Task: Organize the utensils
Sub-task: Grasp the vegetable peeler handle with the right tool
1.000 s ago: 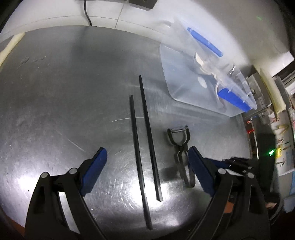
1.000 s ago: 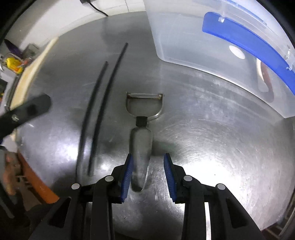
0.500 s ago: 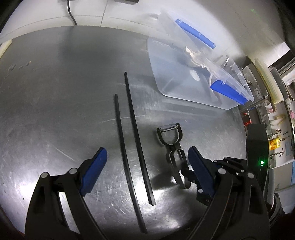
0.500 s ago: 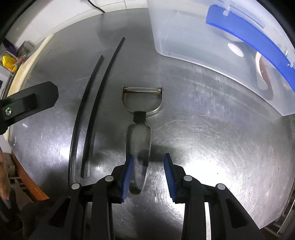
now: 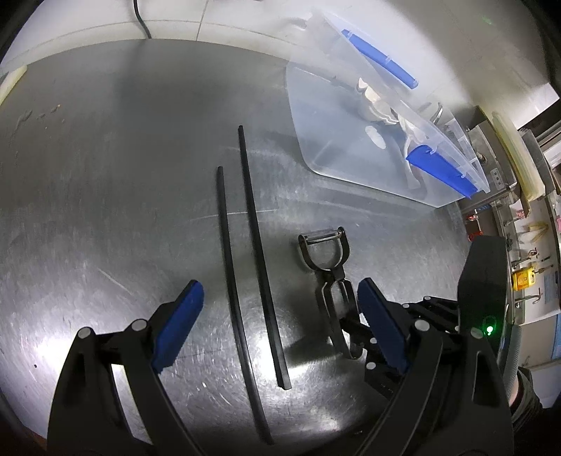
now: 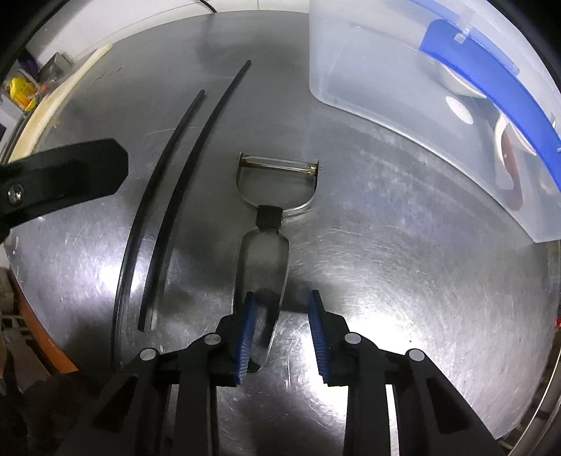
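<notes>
A metal Y-peeler (image 6: 266, 224) lies flat on the steel table (image 6: 403, 280), blade end away from me; it also shows in the left wrist view (image 5: 329, 266). My right gripper (image 6: 282, 331) is open, its blue pads either side of the peeler's handle end, left pad close to it. Two black chopsticks (image 5: 245, 252) lie side by side left of the peeler, also in the right wrist view (image 6: 168, 196). My left gripper (image 5: 280, 326) is open wide, low over the chopsticks' near ends. A clear plastic bin (image 5: 378, 133) with blue latches holds some utensils.
The bin (image 6: 438, 87) stands at the far right of the table. A black cable (image 5: 140, 17) runs along the back wall. Shelves with small items stand beyond the table's right edge (image 5: 526, 245). The table's near-left edge shows orange trim (image 6: 42, 336).
The right gripper has drawn back slightly along the peeler handle, still open around it. The left gripper's view shifted a little over the chopsticks. Nothing was grasped.
</notes>
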Motion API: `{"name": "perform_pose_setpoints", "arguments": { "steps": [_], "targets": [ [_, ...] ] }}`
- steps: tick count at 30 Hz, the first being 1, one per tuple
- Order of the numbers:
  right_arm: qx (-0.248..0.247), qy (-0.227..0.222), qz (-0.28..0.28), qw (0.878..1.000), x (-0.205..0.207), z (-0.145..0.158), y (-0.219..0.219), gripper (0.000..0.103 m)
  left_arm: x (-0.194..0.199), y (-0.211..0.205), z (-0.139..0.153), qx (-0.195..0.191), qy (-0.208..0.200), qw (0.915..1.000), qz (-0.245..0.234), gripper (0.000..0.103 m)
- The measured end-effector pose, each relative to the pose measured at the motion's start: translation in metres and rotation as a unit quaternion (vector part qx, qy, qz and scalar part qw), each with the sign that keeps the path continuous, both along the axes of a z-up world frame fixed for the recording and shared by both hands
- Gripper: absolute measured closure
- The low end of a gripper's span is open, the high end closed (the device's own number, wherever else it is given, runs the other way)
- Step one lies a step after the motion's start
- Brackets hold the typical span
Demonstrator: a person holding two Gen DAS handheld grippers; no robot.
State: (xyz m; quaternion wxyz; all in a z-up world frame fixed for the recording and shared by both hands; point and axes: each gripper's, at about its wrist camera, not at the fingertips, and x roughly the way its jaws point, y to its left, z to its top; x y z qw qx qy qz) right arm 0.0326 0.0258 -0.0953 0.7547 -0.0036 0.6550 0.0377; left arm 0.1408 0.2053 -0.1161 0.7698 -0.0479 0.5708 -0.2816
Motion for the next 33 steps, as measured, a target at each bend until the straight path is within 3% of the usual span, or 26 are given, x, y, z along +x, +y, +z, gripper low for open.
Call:
{"name": "perform_pose_setpoints", "arguments": {
  "steps": [6, 14, 18, 20, 22, 23, 27, 33],
  "targets": [
    [0.022, 0.001, -0.026, 0.999, 0.001, -0.002, -0.016, 0.099, -0.001, -0.002, -0.005, -0.001, 0.012, 0.9999, -0.002, 0.018],
    [0.042, -0.002, -0.04, 0.998, 0.0, 0.001, -0.027, 0.101, -0.002, -0.009, -0.008, -0.003, 0.02, 0.9997, -0.012, 0.018],
    [0.058, 0.003, -0.048, 0.997, -0.001, 0.001, -0.035, 0.097, -0.002, -0.016, -0.012, -0.007, 0.032, 0.9993, -0.019, 0.018],
    [0.066, -0.005, -0.048, 0.997, -0.006, 0.009, -0.038, 0.09, -0.001, -0.023, -0.015, -0.015, 0.045, 0.9986, -0.023, 0.018],
    [0.064, -0.014, -0.042, 0.997, -0.01, 0.018, -0.04, 0.074, -0.002, -0.032, -0.017, -0.021, 0.052, 0.998, -0.029, 0.018],
    [0.058, -0.02, -0.042, 0.997, -0.011, 0.022, -0.042, 0.073, -0.002, -0.037, -0.017, -0.027, 0.055, 0.9976, -0.034, 0.018],
    [0.042, -0.029, -0.041, 0.998, -0.015, 0.025, -0.049, 0.073, 0.0, -0.059, -0.021, -0.066, 0.09, 0.9928, -0.043, 0.018],
    [0.048, -0.027, -0.034, 0.998, -0.009, 0.015, -0.047, 0.073, 0.014, -0.056, -0.035, -0.106, 0.142, 0.9841, 0.015, 0.018]
  ]
}}
